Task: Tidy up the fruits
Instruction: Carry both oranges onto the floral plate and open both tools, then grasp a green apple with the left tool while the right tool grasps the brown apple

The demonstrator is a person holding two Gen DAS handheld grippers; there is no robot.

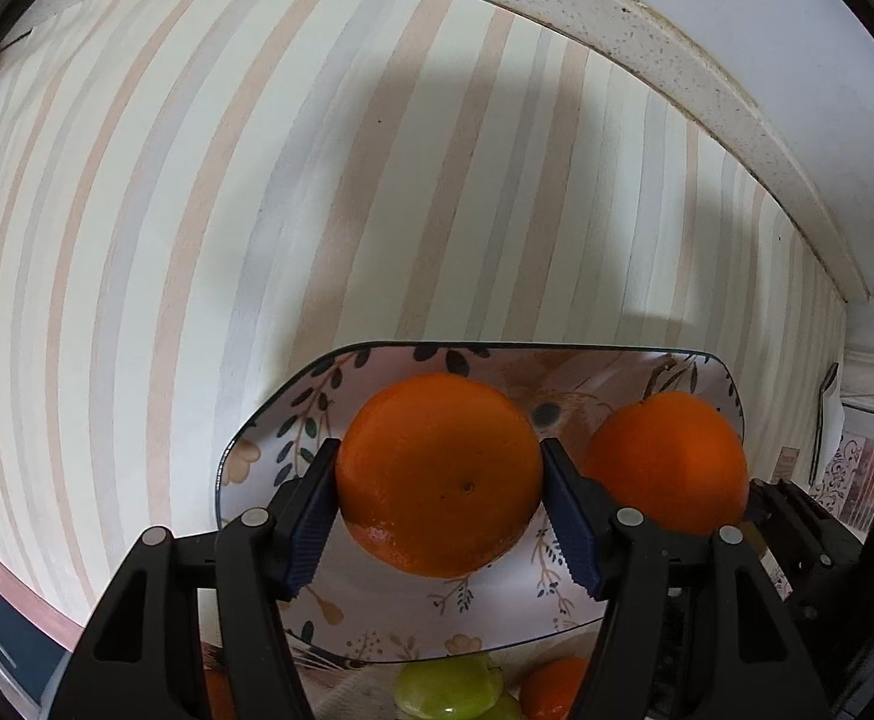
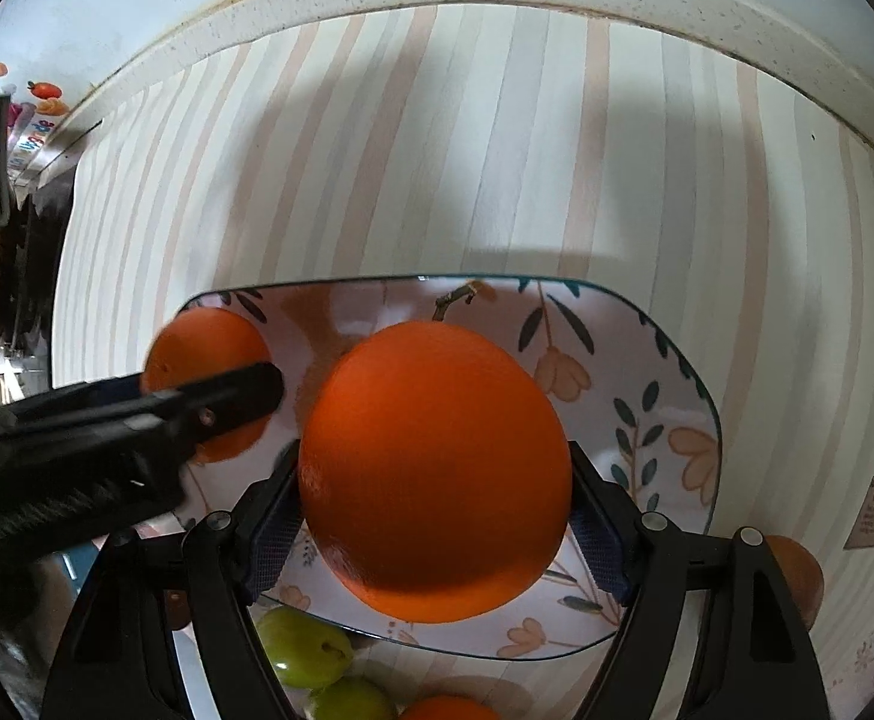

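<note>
My left gripper [image 1: 439, 474] is shut on an orange [image 1: 437, 474] and holds it over a floral plate [image 1: 257, 456]. My right gripper [image 2: 434, 504] is shut on a second orange [image 2: 437, 480] over the same plate [image 2: 664, 396]. In the left wrist view the right gripper's orange [image 1: 667, 462] shows at the right. In the right wrist view the left gripper's orange [image 2: 197, 348] shows at the left, partly hidden by the left gripper's finger [image 2: 227, 390].
Green plums [image 2: 305, 645] and another orange [image 2: 448, 708] lie below the plate's near edge; they also show in the left wrist view [image 1: 448, 687]. One more orange [image 2: 796, 582] sits at the right. The striped tablecloth [image 1: 197, 180] ends at a speckled counter edge [image 1: 676, 72].
</note>
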